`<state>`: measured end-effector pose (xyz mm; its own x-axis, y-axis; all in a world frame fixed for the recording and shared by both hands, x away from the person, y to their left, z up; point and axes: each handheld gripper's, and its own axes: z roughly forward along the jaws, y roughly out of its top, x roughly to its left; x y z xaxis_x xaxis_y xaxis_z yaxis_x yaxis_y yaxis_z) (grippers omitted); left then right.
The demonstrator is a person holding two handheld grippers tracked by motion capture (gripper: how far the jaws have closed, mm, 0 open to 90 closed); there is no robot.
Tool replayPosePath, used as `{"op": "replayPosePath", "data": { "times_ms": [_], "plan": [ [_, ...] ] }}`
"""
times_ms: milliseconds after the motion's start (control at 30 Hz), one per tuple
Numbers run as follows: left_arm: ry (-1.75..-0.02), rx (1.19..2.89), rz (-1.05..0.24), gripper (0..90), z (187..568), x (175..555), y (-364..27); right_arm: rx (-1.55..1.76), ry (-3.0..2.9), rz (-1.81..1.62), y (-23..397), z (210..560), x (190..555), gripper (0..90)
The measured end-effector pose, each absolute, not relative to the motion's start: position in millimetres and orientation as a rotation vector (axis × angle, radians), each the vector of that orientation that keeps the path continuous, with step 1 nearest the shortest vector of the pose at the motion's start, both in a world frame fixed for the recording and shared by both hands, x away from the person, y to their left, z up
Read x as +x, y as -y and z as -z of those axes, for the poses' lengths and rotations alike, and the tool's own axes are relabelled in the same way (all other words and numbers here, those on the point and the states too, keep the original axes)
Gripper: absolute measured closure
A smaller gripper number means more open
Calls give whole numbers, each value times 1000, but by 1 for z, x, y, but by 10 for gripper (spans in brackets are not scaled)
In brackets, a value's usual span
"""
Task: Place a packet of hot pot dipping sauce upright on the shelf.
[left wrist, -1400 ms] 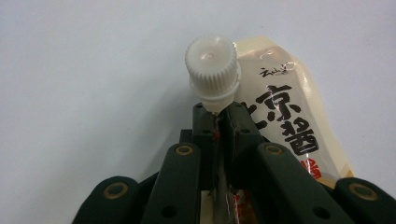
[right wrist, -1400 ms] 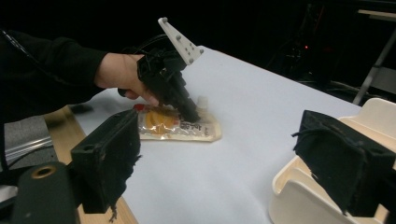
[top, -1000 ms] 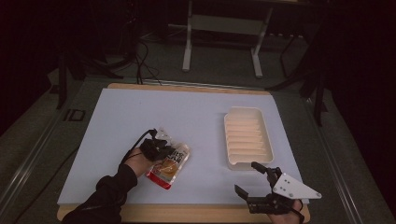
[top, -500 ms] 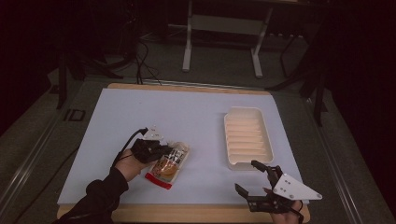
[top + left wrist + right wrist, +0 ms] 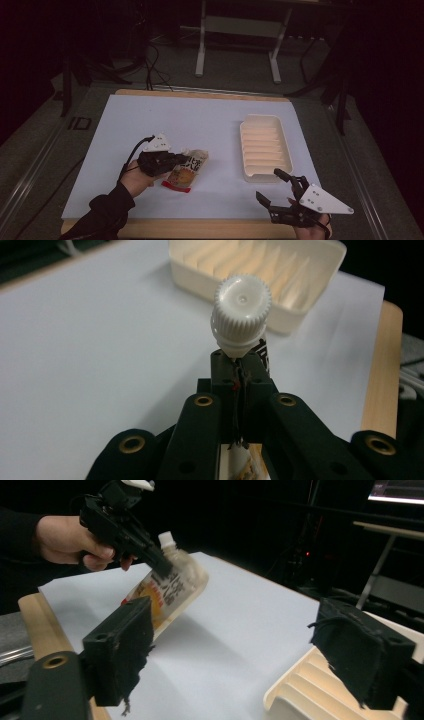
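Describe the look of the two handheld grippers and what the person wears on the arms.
Both the left gripper and the right gripper are black, two-jawed, with brass-ringed holes, each topped by a grey three-cornered plate. A black cable trails from the left one. The left arm wears a black sleeve.

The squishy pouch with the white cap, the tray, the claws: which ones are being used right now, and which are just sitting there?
In use:
- spouted food pouch, white screw cap
- left claw, shut on the pouch just below the cap

Just sitting or waiting:
- cream ridged tray, nothing in it
- right claw, open, holding nothing
- white table mat
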<state>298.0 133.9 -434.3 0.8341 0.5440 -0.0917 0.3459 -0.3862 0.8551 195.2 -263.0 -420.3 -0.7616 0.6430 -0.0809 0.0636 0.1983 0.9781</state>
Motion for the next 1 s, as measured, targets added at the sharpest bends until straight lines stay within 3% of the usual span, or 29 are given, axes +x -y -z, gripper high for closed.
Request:
{"op": "replayPosePath", "data": {
  "times_ms": [333,600,1000],
  "plan": [
    [-587,1935,-252,879,424,294,-127,614,-1995,-1570,266,403,200,203],
    [-537,1864,-238,880,412,290,-121,593,-2060,-1612,263,380,212,104],
    [-475,1809,-222,880,403,281,-103,570,-2124,-1660,247,361,237,111]
  ]
}}
